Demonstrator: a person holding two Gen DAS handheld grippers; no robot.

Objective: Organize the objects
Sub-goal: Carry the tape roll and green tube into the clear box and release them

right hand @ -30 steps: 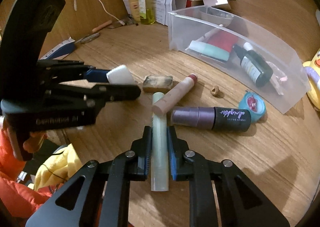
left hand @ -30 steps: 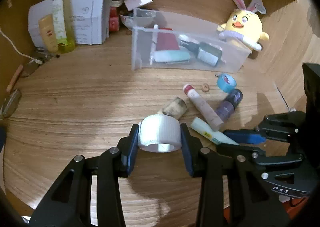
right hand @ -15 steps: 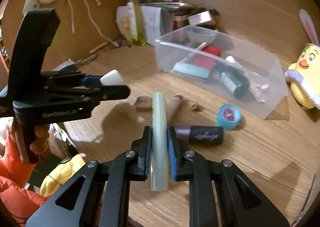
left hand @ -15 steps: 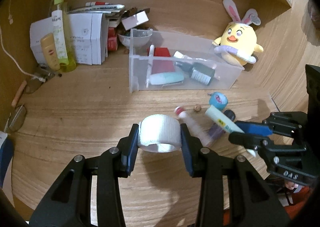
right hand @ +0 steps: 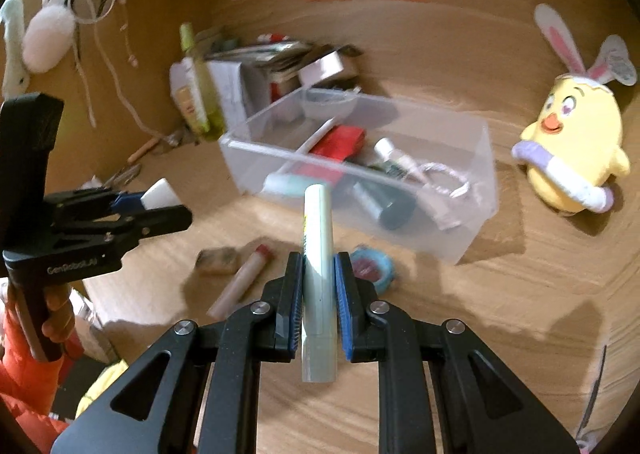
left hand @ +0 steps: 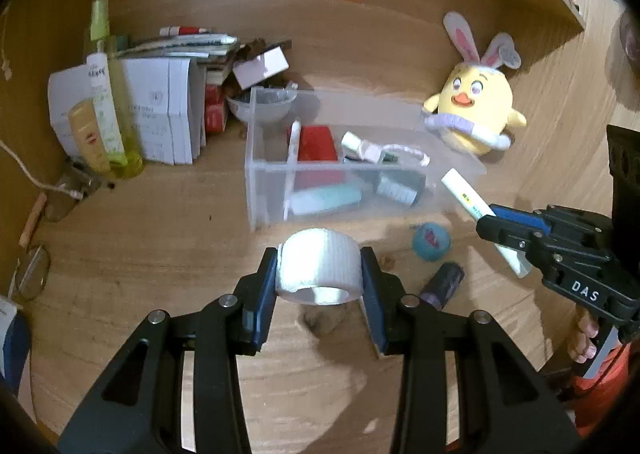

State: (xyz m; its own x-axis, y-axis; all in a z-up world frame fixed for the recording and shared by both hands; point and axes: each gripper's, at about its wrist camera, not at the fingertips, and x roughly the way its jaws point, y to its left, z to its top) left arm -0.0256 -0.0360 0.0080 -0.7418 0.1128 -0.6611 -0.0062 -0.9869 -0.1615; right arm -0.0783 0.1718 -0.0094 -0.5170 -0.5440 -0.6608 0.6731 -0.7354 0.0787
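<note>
My left gripper is shut on a white tape roll and holds it above the desk in front of the clear plastic bin. My right gripper is shut on a pale green tube, raised near the bin; the tube also shows in the left wrist view. The bin holds a red item, a teal tube and a dark bottle. On the desk lie a blue tape roll, a pink-capped stick, a small brown block and a purple bottle.
A yellow chick plush sits right of the bin. Papers, boxes and a green spray bottle crowd the back left corner. Glasses and a cable lie at the left edge. Wooden walls close the back.
Both grippers have lifted with their loads and moved toward the bin. The green tube has left the desk and the desk items now lie below.
</note>
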